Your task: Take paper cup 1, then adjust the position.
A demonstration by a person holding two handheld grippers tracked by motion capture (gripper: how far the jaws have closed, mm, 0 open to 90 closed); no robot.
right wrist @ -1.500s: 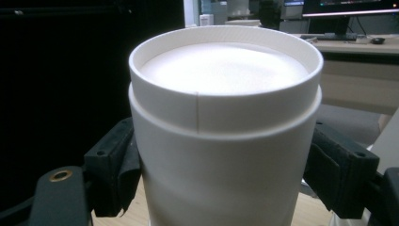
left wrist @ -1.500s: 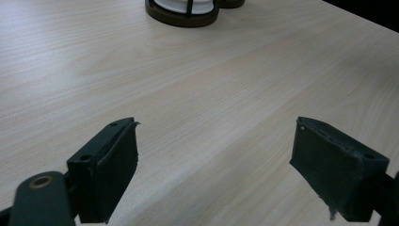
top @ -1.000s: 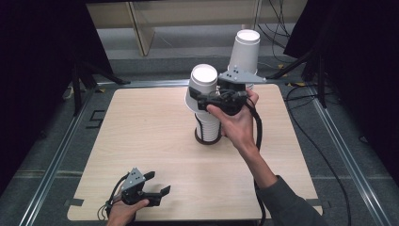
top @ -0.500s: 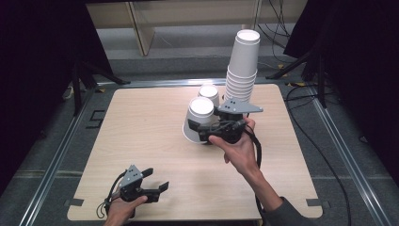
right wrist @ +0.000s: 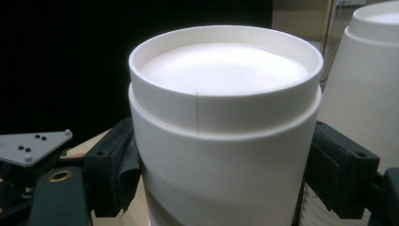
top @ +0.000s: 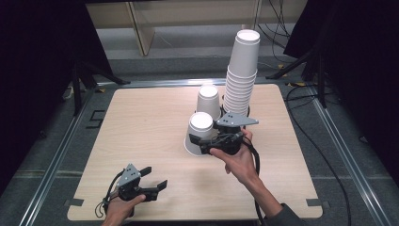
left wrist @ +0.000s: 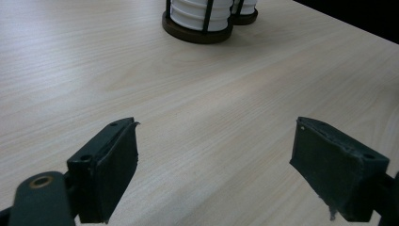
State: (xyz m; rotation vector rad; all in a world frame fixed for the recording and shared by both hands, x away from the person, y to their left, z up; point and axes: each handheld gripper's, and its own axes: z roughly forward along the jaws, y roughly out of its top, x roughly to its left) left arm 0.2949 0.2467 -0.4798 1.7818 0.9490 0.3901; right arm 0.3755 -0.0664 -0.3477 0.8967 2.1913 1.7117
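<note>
My right gripper [top: 201, 142] is shut on an upside-down white paper cup [top: 200, 129], low over the table's middle. In the right gripper view both pads press the sides of that cup [right wrist: 226, 141]. A second upside-down cup [top: 208, 100] stands just behind it. To the right rises a tall stack of cups [top: 242, 70]. My left gripper [top: 157, 181] rests near the front left edge, open, with bare wood between its jaws [left wrist: 211, 155]. The left gripper view shows a dark ring holder [left wrist: 197, 36] with black rods and white cup rims inside it.
The light wooden table [top: 141, 122] sits in a metal frame. A cable [top: 256, 169] trails from my right gripper along the forearm. Another ring base [left wrist: 245, 18] stands behind the near holder. Dark stands and cables lie on the floor beyond the table.
My right gripper has come down with the cup, from level with the stack's upper part to just above the table. The second cup behind it now shows. The left gripper stayed put.
</note>
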